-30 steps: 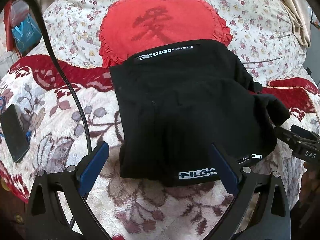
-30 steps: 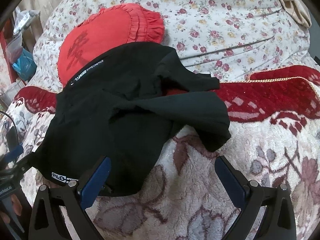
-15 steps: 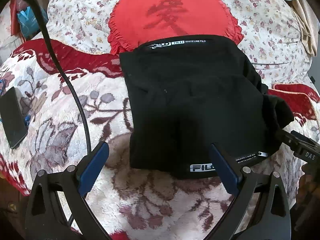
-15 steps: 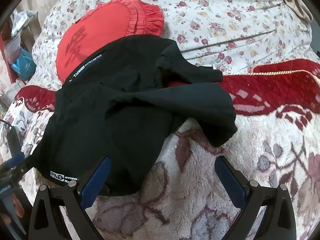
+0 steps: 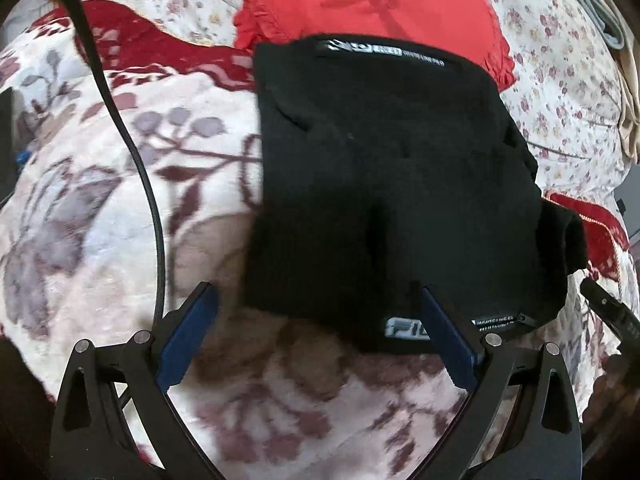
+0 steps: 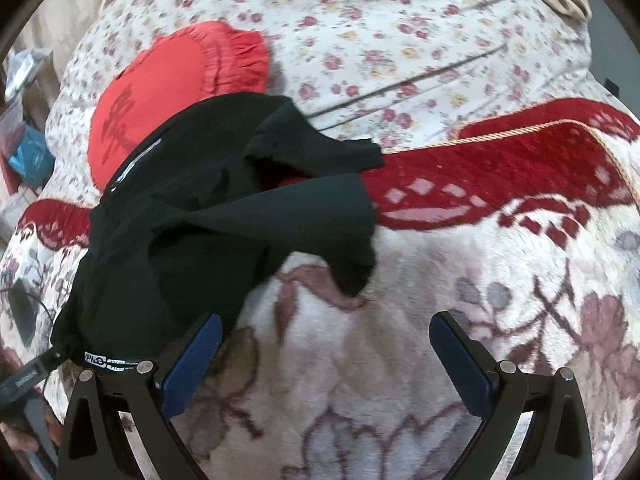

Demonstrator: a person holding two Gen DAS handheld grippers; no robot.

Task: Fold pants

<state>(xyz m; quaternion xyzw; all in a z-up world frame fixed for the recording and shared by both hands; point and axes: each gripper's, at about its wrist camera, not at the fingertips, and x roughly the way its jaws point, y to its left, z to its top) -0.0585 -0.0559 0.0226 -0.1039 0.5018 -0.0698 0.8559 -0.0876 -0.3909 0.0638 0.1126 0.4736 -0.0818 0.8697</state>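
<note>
Left wrist view, left to right: black cable (image 5: pixel 132 152) runs down across the plush floral blanket (image 5: pixel 100 208) on the bed. Left tool (image 5: pixel 316 340) is wide open, blue pads spread, nothing between them, pointing forward and down at the near edge of the pants. Left pad (image 5: pixel 188 336) sits over bare blanket; the other pad overlaps the hem logo of the pants in the frame, contact unclear.

Pants (image 5: pixel 392 184): black, folded into a rough rectangle, lying flat on the blanket. Far waistband edge with white lettering overlaps the red ruffled cushion (image 5: pixel 372 4). A loose flap sticks out on the right side. Right tool's tip pokes in at the far right edge of that view, beside the flap.

Right wrist view, left to right: tip of the left tool shows at the lower left, just beside the pants' near corner. Pants (image 6: pixel 200 240) sit left of centre, far end on the red cushion (image 6: pixel 160 92), a loose fold draping right onto the dark red blanket band (image 6: pixel 500 172). Right tool (image 6: pixel 324 360) is also wide open and empty, angled down over bare blanket; its left pad (image 6: pixel 192 368) is at the pants' near edge, the right one well apart from the fabric. Floral quilt (image 6: pixel 400 32) lies behind.
</note>
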